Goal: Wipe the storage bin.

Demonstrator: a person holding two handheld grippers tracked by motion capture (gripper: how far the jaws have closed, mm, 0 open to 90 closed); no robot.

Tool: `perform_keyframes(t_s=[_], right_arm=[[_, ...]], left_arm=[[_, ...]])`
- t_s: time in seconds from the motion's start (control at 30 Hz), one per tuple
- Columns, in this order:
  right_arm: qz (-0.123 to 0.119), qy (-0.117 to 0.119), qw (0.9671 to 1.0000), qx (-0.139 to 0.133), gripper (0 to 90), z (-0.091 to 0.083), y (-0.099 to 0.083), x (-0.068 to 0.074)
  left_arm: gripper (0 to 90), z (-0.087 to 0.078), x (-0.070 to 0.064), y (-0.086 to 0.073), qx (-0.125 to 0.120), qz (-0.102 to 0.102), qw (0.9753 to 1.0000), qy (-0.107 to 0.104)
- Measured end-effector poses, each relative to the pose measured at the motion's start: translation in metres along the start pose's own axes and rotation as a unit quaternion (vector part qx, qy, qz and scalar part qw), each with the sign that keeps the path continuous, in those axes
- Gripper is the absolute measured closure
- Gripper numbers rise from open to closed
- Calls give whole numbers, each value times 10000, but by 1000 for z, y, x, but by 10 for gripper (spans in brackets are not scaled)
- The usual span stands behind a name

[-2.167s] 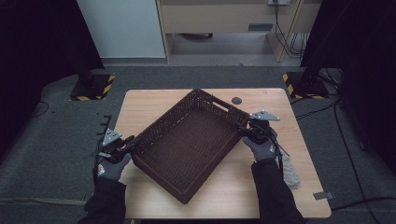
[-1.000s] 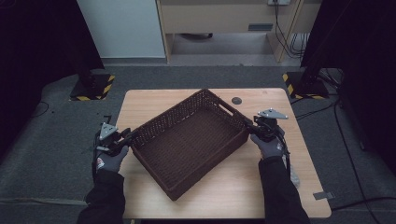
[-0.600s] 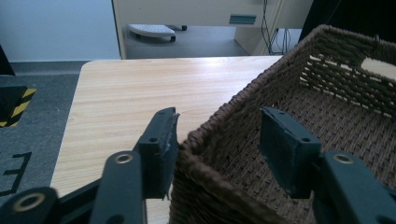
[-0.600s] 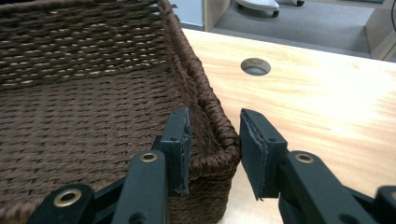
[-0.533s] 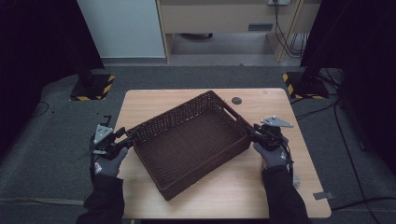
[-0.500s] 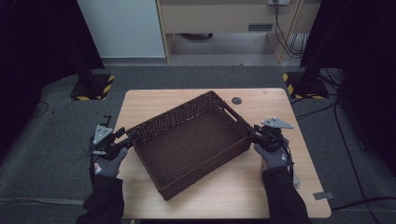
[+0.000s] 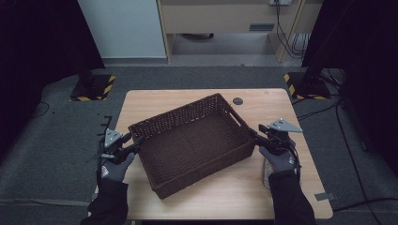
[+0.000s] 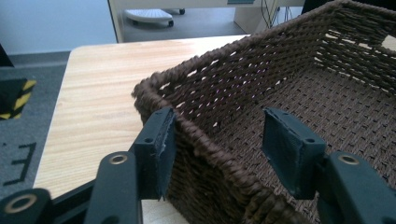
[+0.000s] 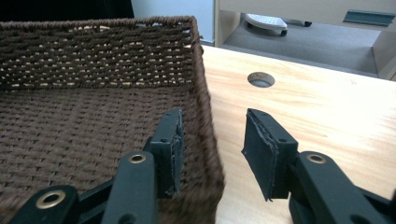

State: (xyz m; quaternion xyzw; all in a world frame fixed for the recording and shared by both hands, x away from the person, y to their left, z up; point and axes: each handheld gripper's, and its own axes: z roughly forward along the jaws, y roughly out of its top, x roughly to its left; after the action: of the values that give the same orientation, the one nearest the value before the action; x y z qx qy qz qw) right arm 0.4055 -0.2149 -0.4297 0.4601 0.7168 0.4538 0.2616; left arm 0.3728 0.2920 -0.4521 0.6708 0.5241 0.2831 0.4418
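A dark brown wicker basket [image 7: 192, 140], empty, sits askew on the wooden table [image 7: 155, 101]. My left gripper [image 7: 127, 146] stands at the basket's left corner. In the left gripper view the gripper [image 8: 219, 151] is open and straddles the basket wall [image 8: 205, 140], one pad outside against the weave, the other inside and well off it. My right gripper [image 7: 259, 137] stands at the basket's right end. In the right gripper view it [image 9: 212, 149] is open astride the rim [image 9: 203, 116], left pad inside, right pad outside with a gap.
A round cable hole [image 7: 238, 101] lies in the table behind the basket, and shows in the right gripper view too [image 9: 260, 79]. A pale grey object [image 7: 266, 166] lies under the right forearm. Stands with yellow-black bases [image 7: 91, 88] are on the floor beside the table.
The basket has turned clockwise on the table. The left hand has moved away from the person and the right hand back toward the person. Little has shifted in the last half second.
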Motion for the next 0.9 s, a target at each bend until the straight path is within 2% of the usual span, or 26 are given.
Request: perform_keyframes(t_s=[0.03, 0.13, 0.17, 0.23, 0.27, 0.3, 0.33, 0.37, 0.43, 0.5, 0.7, 0.83, 0.9], right_arm=[[3, 24, 9999, 133, 563, 7, 0, -3], [-61, 31, 9997, 237, 573, 12, -1, -3], [-160, 59, 9992, 373, 616, 17, -2, -2], [-169, 46, 9990, 400, 635, 18, -3, -1], [-184, 76, 9987, 465, 690, 19, -5, 1], [-184, 76, 9987, 465, 690, 19, -5, 1], [-189, 89, 9984, 534, 754, 19, -8, 3], [-231, 95, 9982, 553, 769, 18, -9, 4], [-335, 36, 9976, 611, 778, 17, -13, 9], [-293, 84, 9975, 638, 790, 13, -14, 10], [-319, 264, 9968, 679, 755, -4, -23, 24], [-357, 281, 9964, 719, 734, -11, -25, 32], [-343, 279, 9964, 723, 652, -12, -22, 32]], left_arm=[[438, 3, 1, 0, 7, 20, 10000, -14], [432, 9, 4, 0, 24, -60, 9999, -101], [433, 14, 5, 1, 50, -105, 9999, -125], [440, 16, 5, 1, 93, -103, 9998, -166], [436, 19, 4, 1, 129, 22, 9998, -140], [436, 19, 4, 1, 129, 22, 9998, -140], [430, 19, 4, 1, 111, 27, 9998, -153], [430, 18, 4, 1, 111, -28, 9998, -179], [427, 12, 6, 1, 52, -90, 9997, -205], [426, 7, 5, 1, 45, -74, 9998, -197], [422, 2, -1, 0, 110, -86, 9995, -291], [428, 6, -4, -2, 241, 17, 9995, -227], [439, 9, -2, -3, 336, 44, 9993, -184]])
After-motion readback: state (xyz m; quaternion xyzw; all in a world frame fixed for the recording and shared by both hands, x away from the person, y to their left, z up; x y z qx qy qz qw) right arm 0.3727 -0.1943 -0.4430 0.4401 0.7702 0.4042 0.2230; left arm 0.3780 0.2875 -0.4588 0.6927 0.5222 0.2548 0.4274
